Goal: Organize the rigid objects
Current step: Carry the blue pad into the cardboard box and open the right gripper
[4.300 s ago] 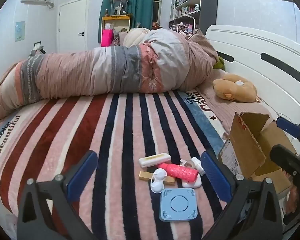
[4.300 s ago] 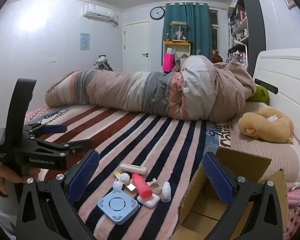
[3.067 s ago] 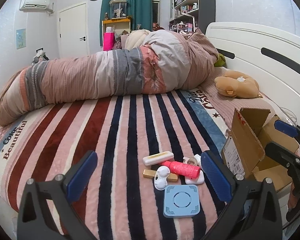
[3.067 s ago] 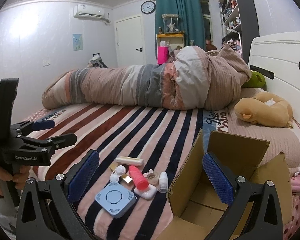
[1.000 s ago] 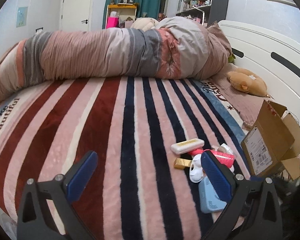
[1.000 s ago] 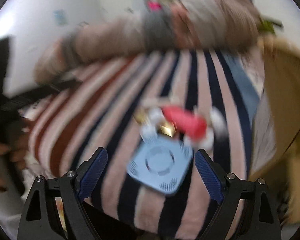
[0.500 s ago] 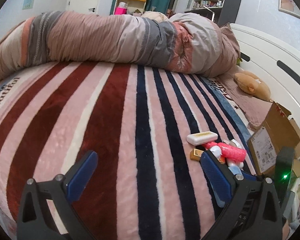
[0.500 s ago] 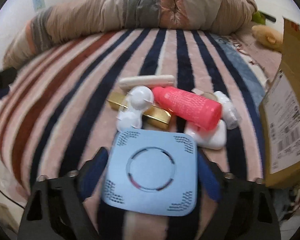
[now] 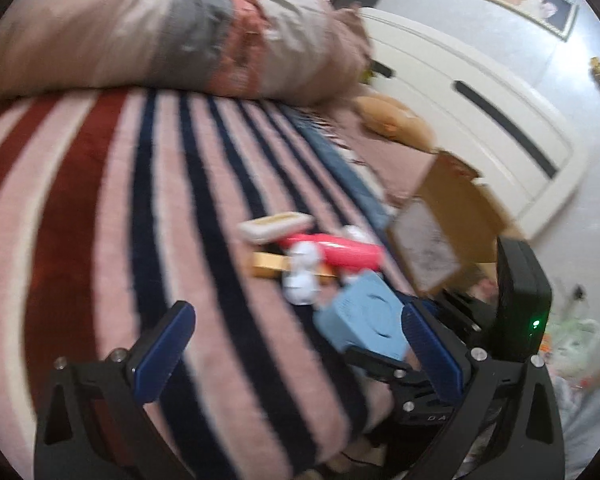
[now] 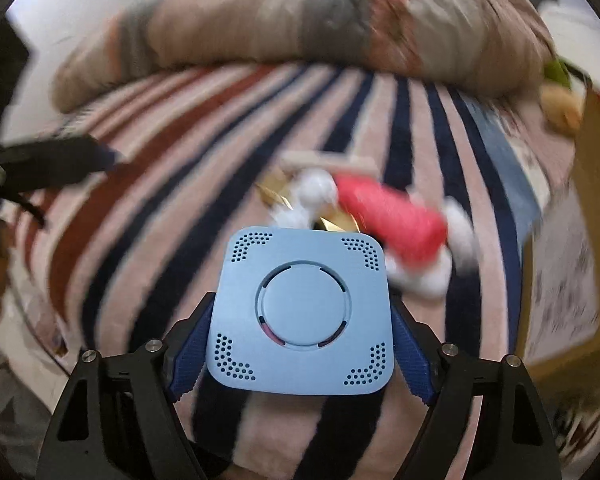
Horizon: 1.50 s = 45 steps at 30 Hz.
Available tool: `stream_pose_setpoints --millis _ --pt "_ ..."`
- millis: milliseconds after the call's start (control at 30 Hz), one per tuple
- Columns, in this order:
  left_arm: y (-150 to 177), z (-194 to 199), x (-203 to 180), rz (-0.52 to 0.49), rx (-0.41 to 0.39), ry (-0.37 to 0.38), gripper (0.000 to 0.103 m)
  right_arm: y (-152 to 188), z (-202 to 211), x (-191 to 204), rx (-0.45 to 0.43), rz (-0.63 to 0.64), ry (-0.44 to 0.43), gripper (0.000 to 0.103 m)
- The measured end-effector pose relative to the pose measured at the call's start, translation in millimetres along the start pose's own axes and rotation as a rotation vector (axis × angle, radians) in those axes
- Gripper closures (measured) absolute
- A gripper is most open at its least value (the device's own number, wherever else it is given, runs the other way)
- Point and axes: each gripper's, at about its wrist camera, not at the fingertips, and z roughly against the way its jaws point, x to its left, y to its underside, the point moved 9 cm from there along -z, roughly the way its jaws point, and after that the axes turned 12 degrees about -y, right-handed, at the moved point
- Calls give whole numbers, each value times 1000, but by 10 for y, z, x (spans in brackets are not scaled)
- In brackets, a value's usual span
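Observation:
My right gripper (image 10: 300, 354) is shut on a flat light-blue square device (image 10: 301, 312), its blue pads against the two sides, holding it just above the striped blanket. The device also shows in the left wrist view (image 9: 359, 324), with the right gripper (image 9: 439, 344) behind it. Beyond it lie a pink bottle (image 10: 391, 220), a white round piece (image 10: 311, 196), a gold bar (image 10: 331, 222) and a cream case (image 9: 274, 226). My left gripper (image 9: 296, 354) is open and empty, to the left of the pile.
An open cardboard box (image 9: 447, 224) stands right of the pile, by the bed's edge; its side shows in the right wrist view (image 10: 559, 280). A rolled duvet (image 9: 160, 44) lies across the far side. A plush toy (image 9: 391, 120) lies near the white headboard (image 9: 479, 100).
My right gripper has closed on the blue device and lifted it slightly. My left gripper has swung right, bringing the pile and the box closer to the centre.

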Motion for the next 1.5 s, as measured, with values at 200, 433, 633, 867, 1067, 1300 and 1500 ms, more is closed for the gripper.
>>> stream_pose_setpoints --millis 200,433,633,867,1067,1300,1500 --pt "-344 236 -511 -10 -38 193 9 -510 650 332 -214 152 -170 24" --pt "-853 462 -1233 -87 -64 270 58 -717 1321 244 -375 214 -175 24" --pt "-1142 253 -2092 -237 -52 251 70 -618 1821 -248 -441 141 -126 24" --pt "-1147 -363 -3080 -391 75 222 72 -148 2152 -1155 -424 -61 -30 24" --pt "-991 -880 -3428 -471 183 180 71 231 2122 -1695 -328 -176 2 24" --pt "-959 -1030 -3352 -459 213 144 70 339 1965 -1779 -218 -137 94 23" --pt "-1158 -806 -3094 -386 146 131 35 230 1847 -1843 -205 -154 126 10"
